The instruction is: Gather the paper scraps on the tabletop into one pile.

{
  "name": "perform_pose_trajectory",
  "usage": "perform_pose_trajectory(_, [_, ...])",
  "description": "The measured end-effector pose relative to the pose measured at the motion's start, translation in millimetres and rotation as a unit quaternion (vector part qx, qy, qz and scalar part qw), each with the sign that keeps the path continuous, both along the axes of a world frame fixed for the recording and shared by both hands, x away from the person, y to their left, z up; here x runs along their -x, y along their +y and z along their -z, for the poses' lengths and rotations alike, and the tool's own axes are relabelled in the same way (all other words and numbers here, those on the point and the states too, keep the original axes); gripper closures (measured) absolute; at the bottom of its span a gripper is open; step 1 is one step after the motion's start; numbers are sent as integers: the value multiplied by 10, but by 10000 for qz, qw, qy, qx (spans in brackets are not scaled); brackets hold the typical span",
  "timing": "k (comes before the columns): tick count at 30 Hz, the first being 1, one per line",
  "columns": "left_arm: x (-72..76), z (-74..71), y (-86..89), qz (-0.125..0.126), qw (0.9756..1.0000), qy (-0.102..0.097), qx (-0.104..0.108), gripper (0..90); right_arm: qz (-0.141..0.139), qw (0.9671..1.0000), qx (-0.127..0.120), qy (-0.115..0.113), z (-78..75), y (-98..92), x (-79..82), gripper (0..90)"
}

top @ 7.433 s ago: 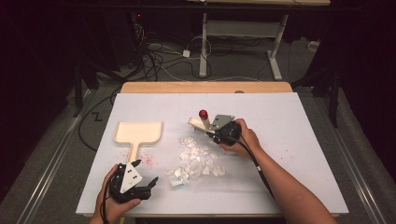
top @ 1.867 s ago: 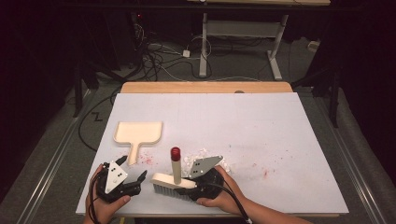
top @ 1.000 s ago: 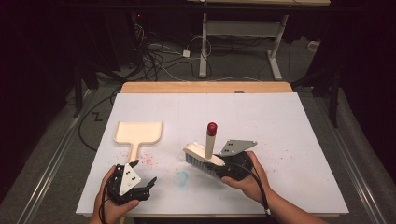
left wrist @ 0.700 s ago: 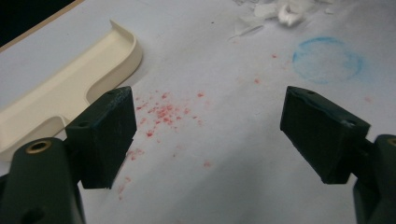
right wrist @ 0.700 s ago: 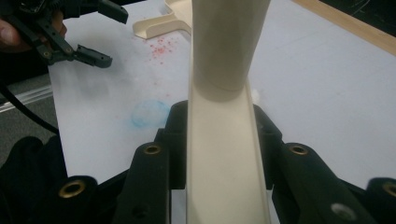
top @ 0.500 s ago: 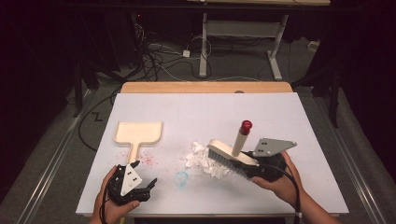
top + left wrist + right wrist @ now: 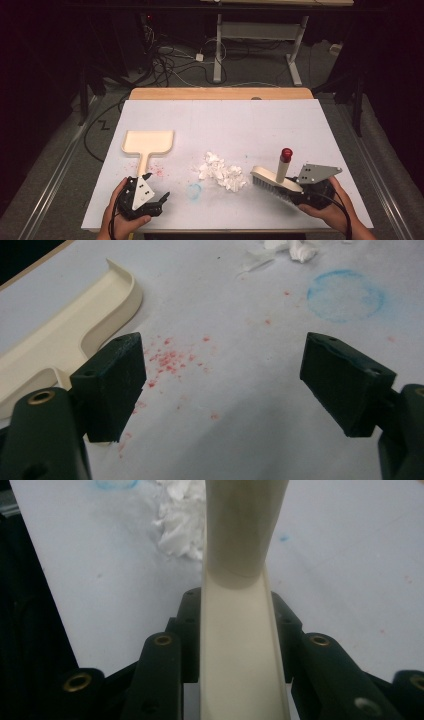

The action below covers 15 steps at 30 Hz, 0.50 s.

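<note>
A cream hand brush (image 7: 274,179) with a red-capped upright handle is clamped in my right gripper (image 7: 306,192) at the table's front right; in the right gripper view both jaws press on the brush's cream back (image 7: 240,645). Its bristles point left toward a heap of white paper scraps (image 7: 222,172) in the middle front, also ahead in the right gripper view (image 7: 182,522). A cream dustpan (image 7: 148,143) lies at the left with its handle toward me. My left gripper (image 7: 155,202) rests at the front left, open, over bare table; the dustpan's handle (image 7: 60,347) lies beside its left jaw.
The white table sheet (image 7: 225,120) carries red speckles (image 7: 167,360) near the dustpan handle and a blue chalk ring (image 7: 194,190). A wooden board edge (image 7: 220,93) runs along the far side. Beyond it are cables and a desk frame on the floor.
My right gripper has carried the brush to the right across the front of the table, uncovering the heap of paper scraps to its left. The left gripper has stayed put.
</note>
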<state>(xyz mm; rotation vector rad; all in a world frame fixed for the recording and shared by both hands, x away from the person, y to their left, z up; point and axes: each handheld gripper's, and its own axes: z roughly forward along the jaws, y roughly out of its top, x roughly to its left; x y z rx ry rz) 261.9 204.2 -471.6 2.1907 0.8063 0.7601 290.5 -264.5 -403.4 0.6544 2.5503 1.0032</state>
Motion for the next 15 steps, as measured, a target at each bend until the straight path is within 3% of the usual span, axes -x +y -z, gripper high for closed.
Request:
perform_pose_trajectory(5, [1,6,-31,8,10000,72,3,177,-124,9997,-138,180,120,11,17,675])
perform_pose_trajectory(9, [-10,17,-39,23,9999,118,-26,177,-373,9988,-188,264,141,153,9,675])
perform_pose_trajectory(15, [-16,29,-48,32,9999,137,-33,177,-423,9987,-147,238,148,367,-110,676])
